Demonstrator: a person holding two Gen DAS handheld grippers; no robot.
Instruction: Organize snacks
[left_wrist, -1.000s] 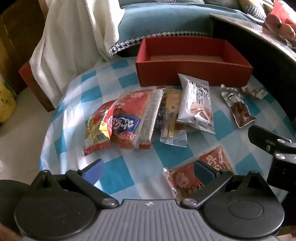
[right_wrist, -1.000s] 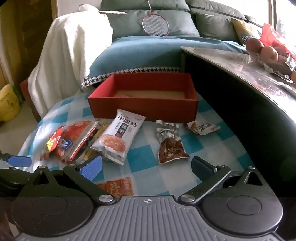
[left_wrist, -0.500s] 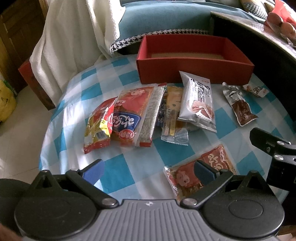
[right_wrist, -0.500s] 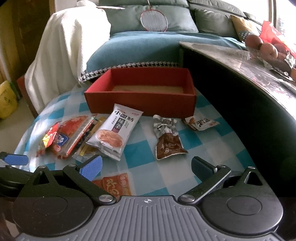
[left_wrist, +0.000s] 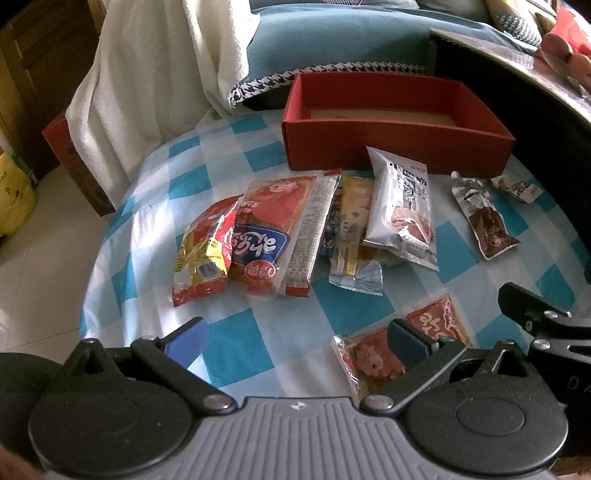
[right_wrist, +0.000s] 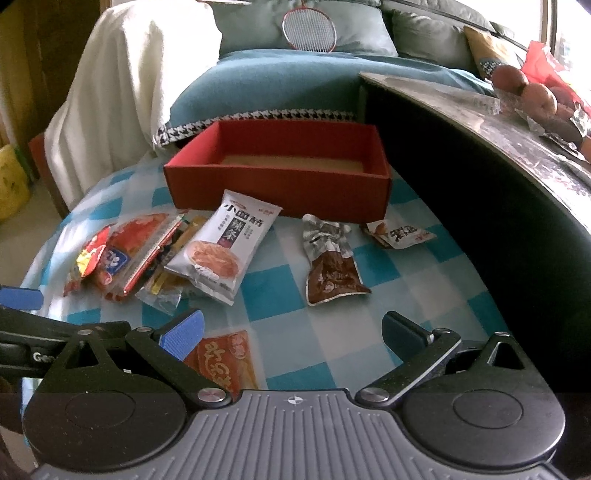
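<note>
An empty red box (left_wrist: 399, 147) (right_wrist: 280, 184) stands at the far side of the blue-checked table (left_wrist: 240, 350). In front of it lie several snack packets: a red-and-blue packet (left_wrist: 269, 229), a red-yellow packet (left_wrist: 203, 254), a white packet (left_wrist: 402, 210) (right_wrist: 225, 247), a brown pouch (left_wrist: 487, 225) (right_wrist: 332, 273) and a small white-red packet (right_wrist: 397, 232). A red-orange packet (left_wrist: 402, 350) (right_wrist: 225, 358) lies nearest. My left gripper (left_wrist: 295, 339) hovers open above the near edge, its right finger over that packet. My right gripper (right_wrist: 291, 332) is open too, holding nothing.
A white cloth (left_wrist: 147, 74) drapes a seat at the left. A blue cushion (right_wrist: 277, 85) and a badminton racket (right_wrist: 308, 26) lie behind the box. A dark curved counter (right_wrist: 480, 166) with fruit (right_wrist: 535, 96) rises close on the right. Pale floor (left_wrist: 37, 258) drops off at the left.
Both grippers have eased slightly back and up, so the box and packets sit a little lower in each view. Nothing was grasped or moved.
</note>
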